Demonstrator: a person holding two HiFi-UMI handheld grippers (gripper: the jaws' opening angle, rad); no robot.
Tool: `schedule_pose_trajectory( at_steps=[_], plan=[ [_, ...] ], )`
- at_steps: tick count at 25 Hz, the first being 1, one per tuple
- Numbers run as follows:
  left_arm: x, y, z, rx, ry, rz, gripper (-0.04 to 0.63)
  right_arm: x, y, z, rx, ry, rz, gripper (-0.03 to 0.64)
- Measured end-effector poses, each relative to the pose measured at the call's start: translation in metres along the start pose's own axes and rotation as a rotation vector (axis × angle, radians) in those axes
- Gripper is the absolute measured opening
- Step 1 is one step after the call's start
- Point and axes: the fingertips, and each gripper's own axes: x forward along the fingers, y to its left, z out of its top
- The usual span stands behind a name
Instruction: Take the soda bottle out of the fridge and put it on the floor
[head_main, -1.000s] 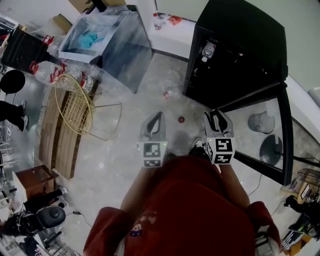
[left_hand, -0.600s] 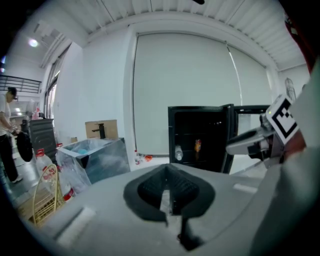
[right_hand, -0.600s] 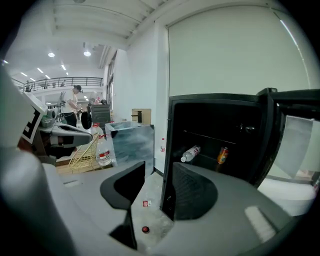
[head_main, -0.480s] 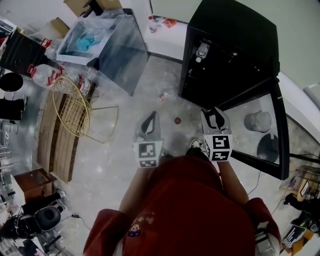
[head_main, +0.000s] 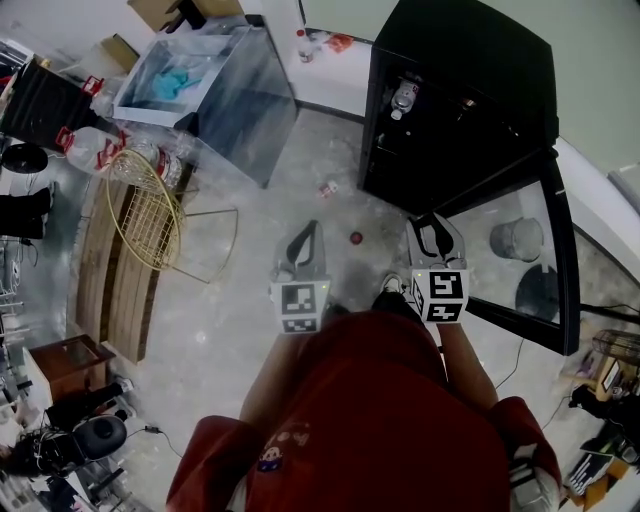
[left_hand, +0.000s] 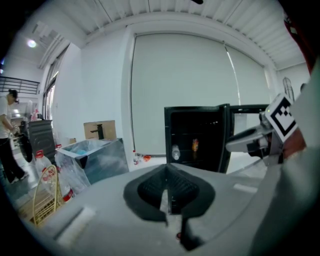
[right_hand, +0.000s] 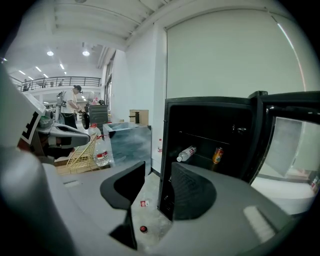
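Observation:
The black fridge stands open at the upper right of the head view. On its shelf lies a clear plastic bottle, tilted, cap toward the opening, with an orange can beside it. In the left gripper view the bottle and can show small and far off. My left gripper hangs over the floor short of the fridge, its pads closed with nothing in them. My right gripper is near the door's hinge side, open and empty, pointing at the fridge opening.
The fridge's glass door swings out to the right. A red cap and a small scrap lie on the floor before the fridge. A metal-sided tank, a wire basket, water jugs and a wooden bench fill the left.
The head view has drifted slightly, so the fridge sits a little higher and further left. Both grippers keep their places and jaw gaps.

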Motion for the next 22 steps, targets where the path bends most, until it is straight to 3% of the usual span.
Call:
schedule_pose_trajectory(
  at_steps=[11,15,22],
  plan=[
    [-0.002,-0.006,0.004,0.002,-0.007,-0.010,0.000,0.001,0.003,0.000,-0.001,-0.004,0.014,0.160],
    [-0.003,-0.006,0.001,-0.029,-0.007,-0.012,0.000,0.001,0.006,0.000,0.030,-0.005,0.031,0.155],
    [0.000,-0.009,0.005,-0.025,-0.015,-0.028,0.000,0.000,0.012,0.001,0.016,-0.002,0.057,0.061]
  ],
)
